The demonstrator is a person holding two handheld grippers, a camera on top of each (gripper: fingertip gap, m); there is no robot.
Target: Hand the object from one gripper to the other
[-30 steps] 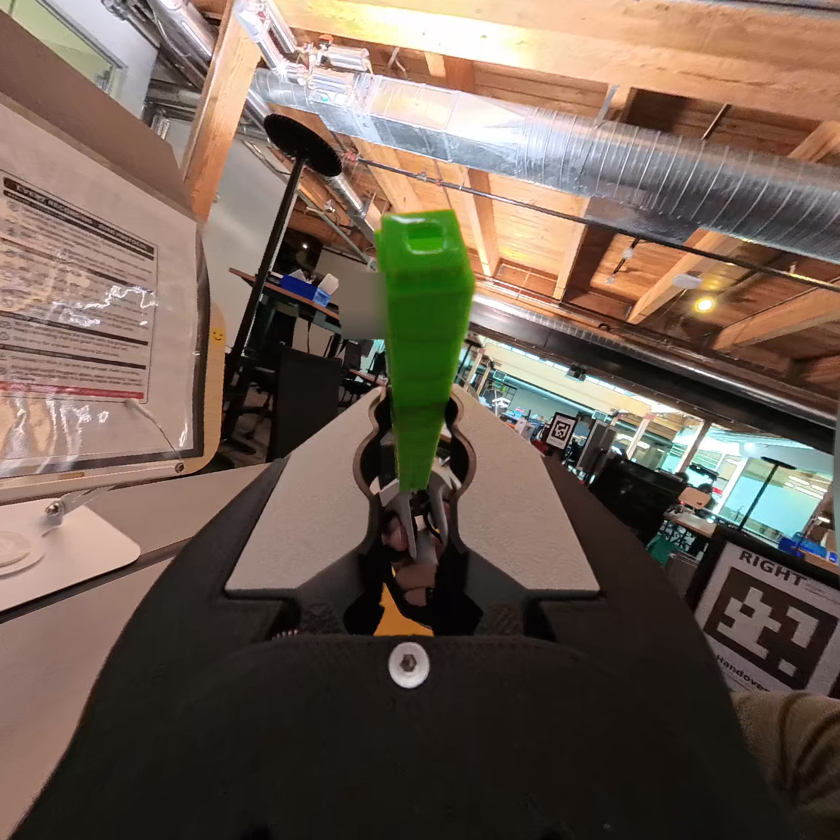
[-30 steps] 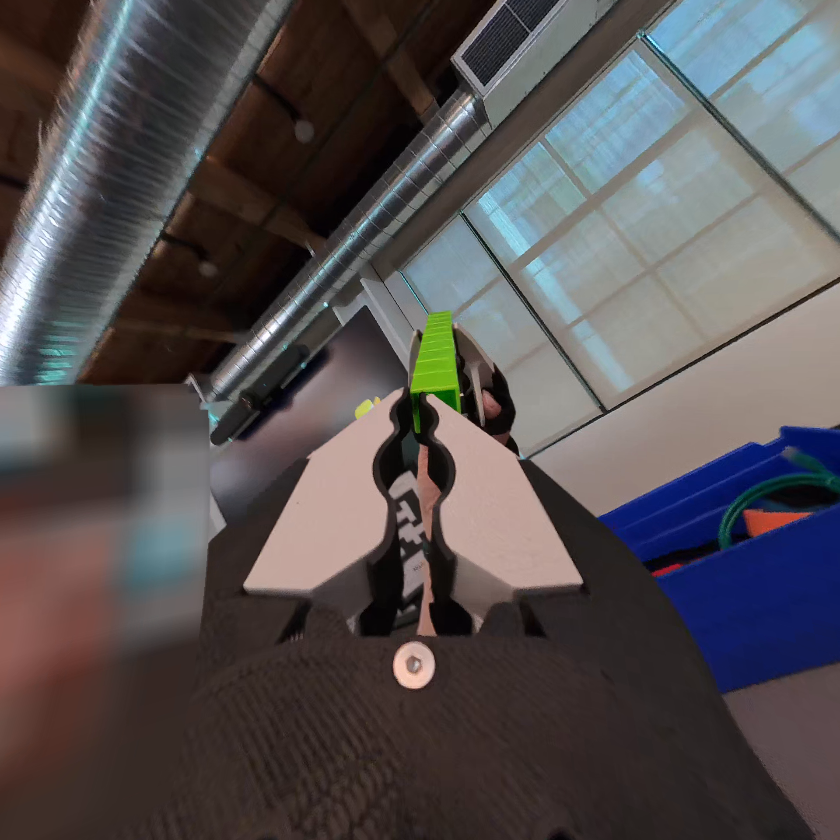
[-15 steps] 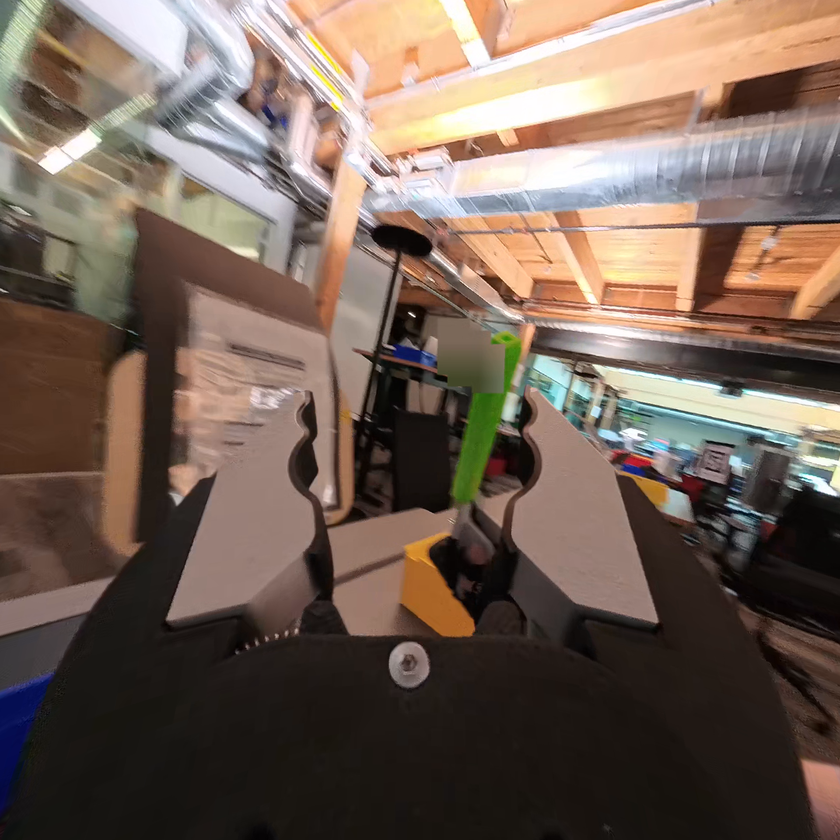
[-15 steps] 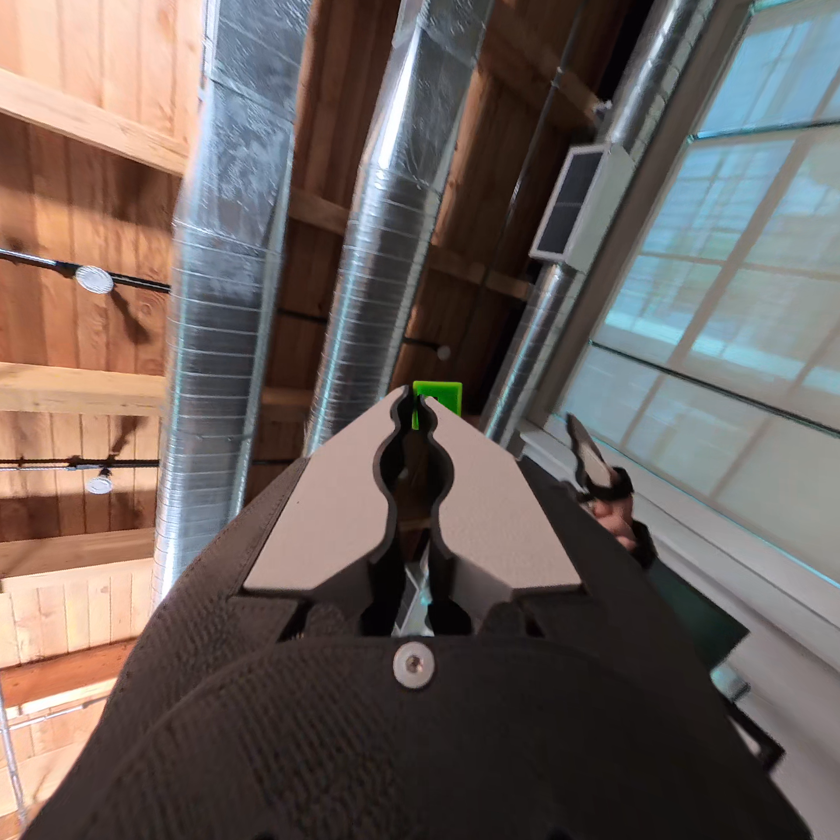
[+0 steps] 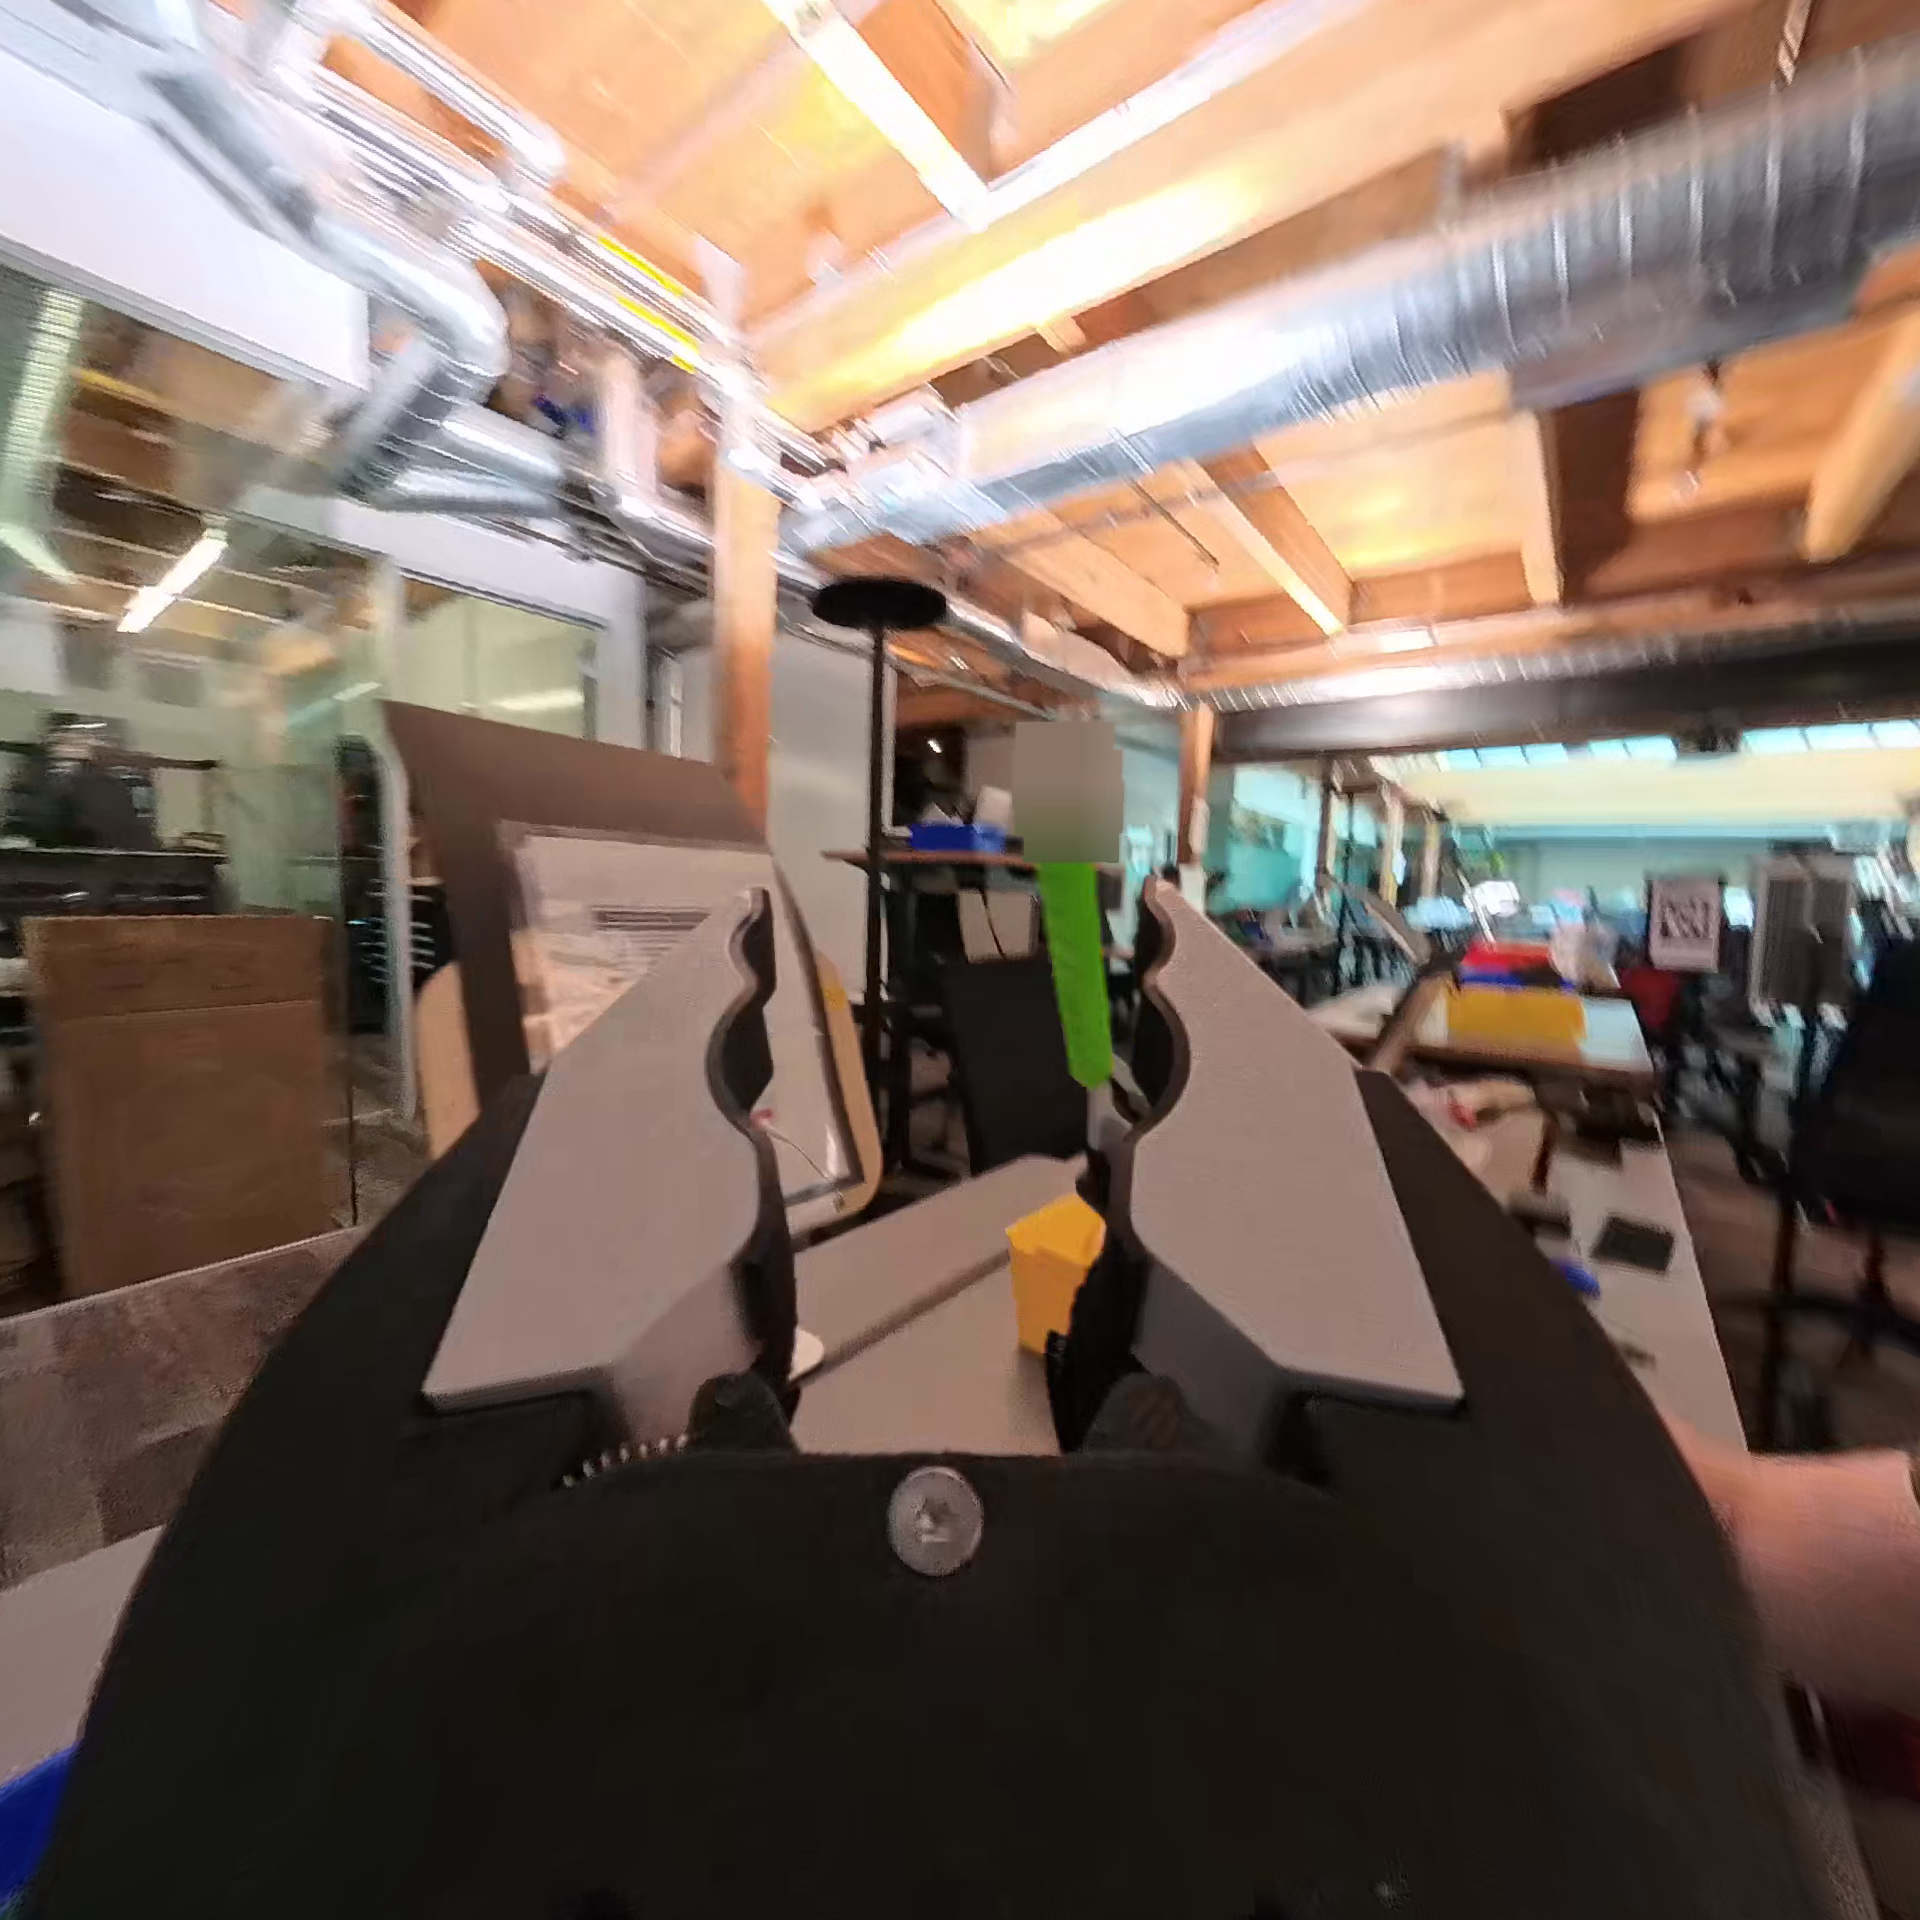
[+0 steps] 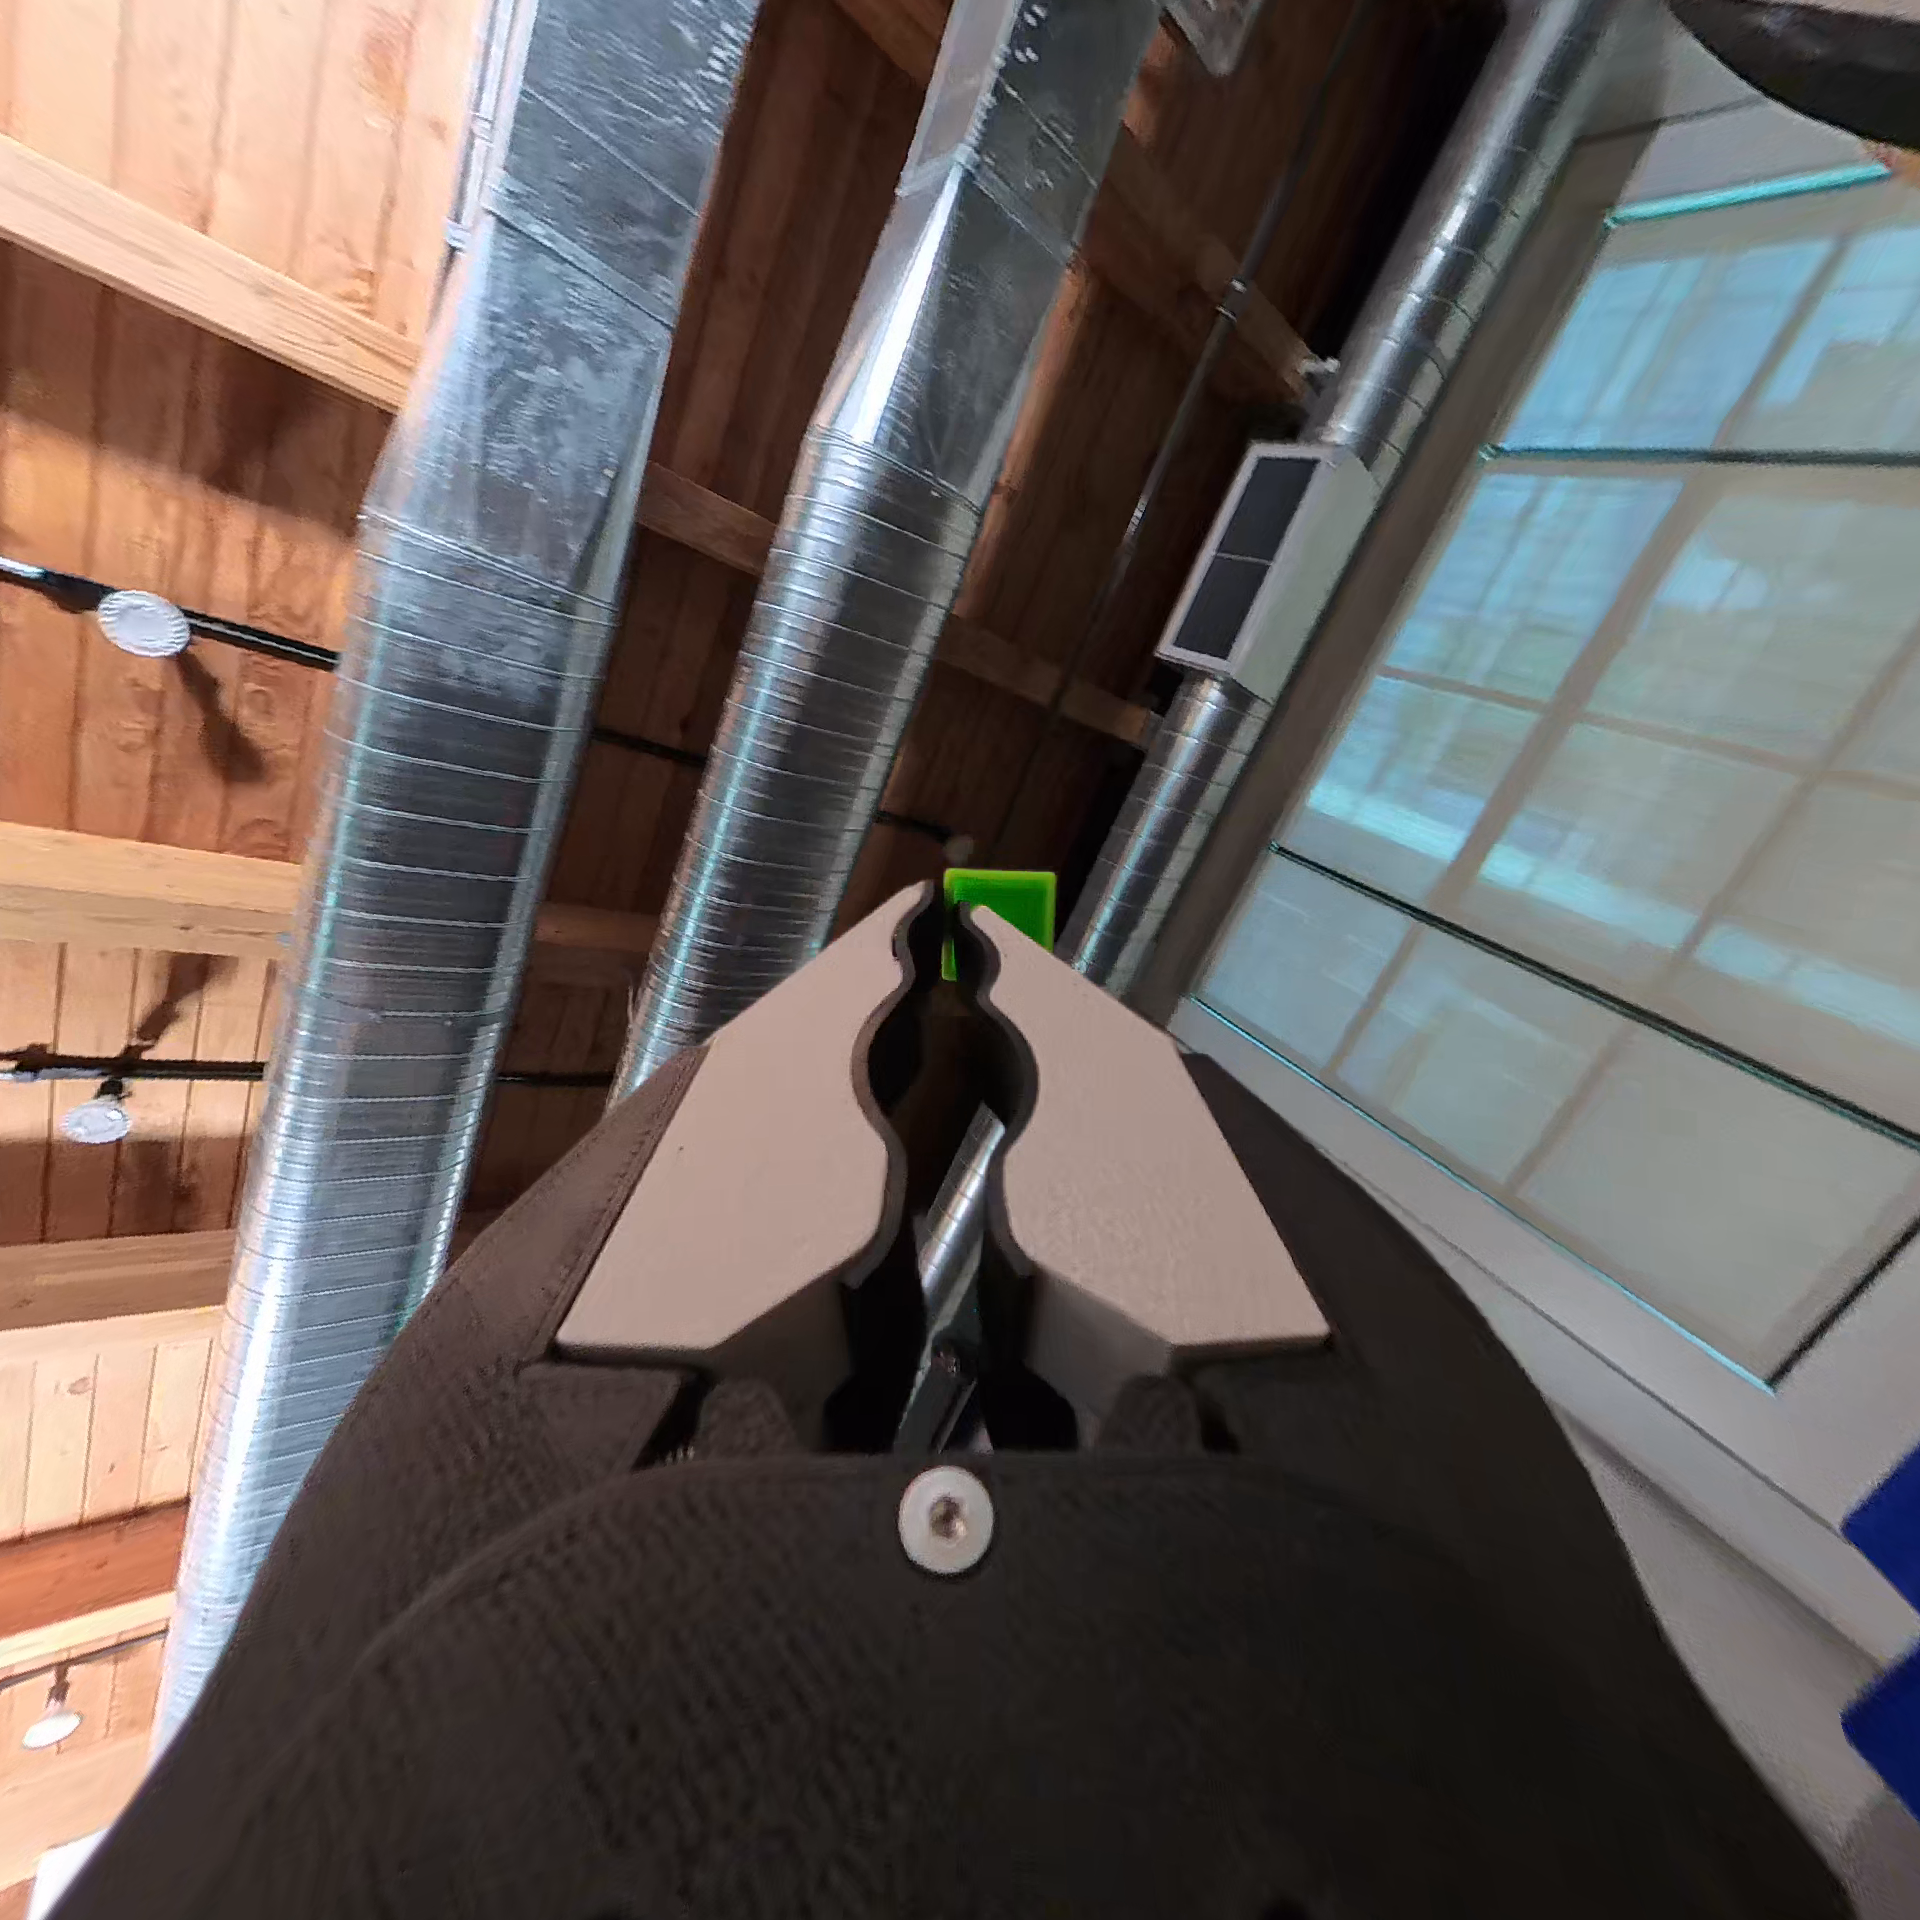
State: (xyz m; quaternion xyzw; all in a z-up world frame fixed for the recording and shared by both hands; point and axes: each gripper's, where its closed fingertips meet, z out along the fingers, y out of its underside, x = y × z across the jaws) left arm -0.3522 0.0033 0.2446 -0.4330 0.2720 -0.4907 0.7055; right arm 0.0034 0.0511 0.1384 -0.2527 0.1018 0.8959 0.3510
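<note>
Tongs on the left (image 5: pixel 951 935) stand wide apart with nothing between them; I see the desk (image 5: pixel 914 1299) through the gap. Right tongs (image 6: pixel 951 914) are closed at the tips, pinching the green object (image 6: pixel 1003 904), a bright green square-sectioned bar; only its end shows past the tips in the right wrist view. In the left wrist view I see the same green object (image 5: pixel 1075 987) upright and farther off, beyond the open fingers and near the right-hand finger (image 5: pixel 1226 1122) but not touching it. Its lower end runs down to the other tongs, which sit mostly behind that finger.

A second ago the left tongs were clamped on the bar and the right ones gripped its far end. Half a second ago the left pair had already let go. Now the left pair has drawn back a little more, and the bar looks smaller.

A yellow block (image 5: pixel 1055 1278) sits low beside the right tongs; I cannot tell what it belongs to. The bar's top is covered by a blurred patch. The left view is motion-smeared, so the background is soft. A sleeve (image 5: pixel 1829 1590) is cut off at the right edge.
</note>
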